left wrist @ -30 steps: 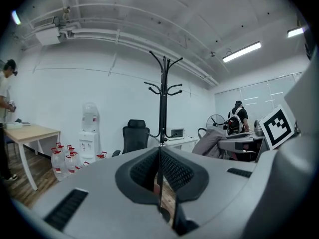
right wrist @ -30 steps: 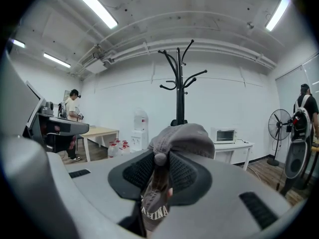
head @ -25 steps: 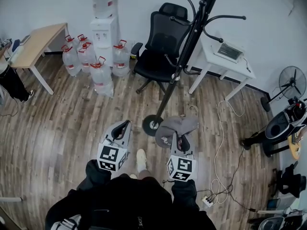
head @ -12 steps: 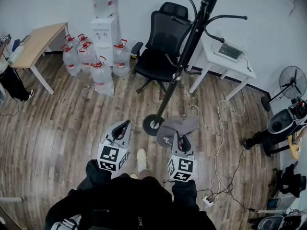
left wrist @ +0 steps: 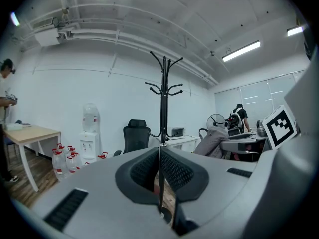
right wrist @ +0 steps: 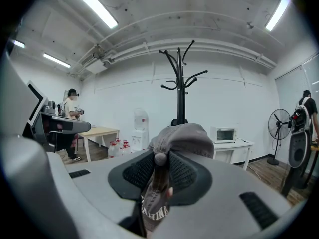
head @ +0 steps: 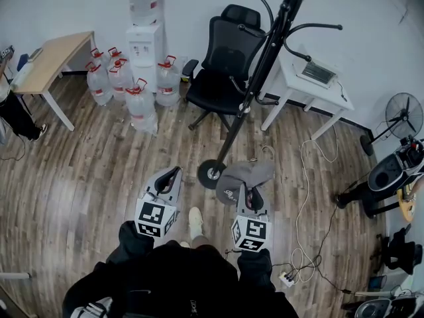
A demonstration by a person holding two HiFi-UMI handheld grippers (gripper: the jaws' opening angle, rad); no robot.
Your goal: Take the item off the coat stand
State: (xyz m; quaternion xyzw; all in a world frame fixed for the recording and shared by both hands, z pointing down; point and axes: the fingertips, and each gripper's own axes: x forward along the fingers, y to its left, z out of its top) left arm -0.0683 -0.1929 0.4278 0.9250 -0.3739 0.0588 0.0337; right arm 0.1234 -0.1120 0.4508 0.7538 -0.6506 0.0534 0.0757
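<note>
A black coat stand (head: 255,78) rises from a round base (head: 211,173) on the wood floor, its hooks bare; it also shows straight ahead as the coat stand (left wrist: 164,98) and the coat stand (right wrist: 180,86). A grey cap (head: 244,177) hangs in front of my right gripper (head: 251,197), whose jaws are shut on the cap (right wrist: 172,156), well clear of the stand. My left gripper (head: 171,175) is held beside it, jaws shut with nothing between them (left wrist: 159,176).
A black office chair (head: 222,68) stands behind the stand. Several water bottles (head: 132,85) and a dispenser (head: 146,35) sit at the back left, a wooden desk (head: 50,61) further left. A white table (head: 308,85), a fan (head: 403,114) and cables (head: 305,197) are at the right.
</note>
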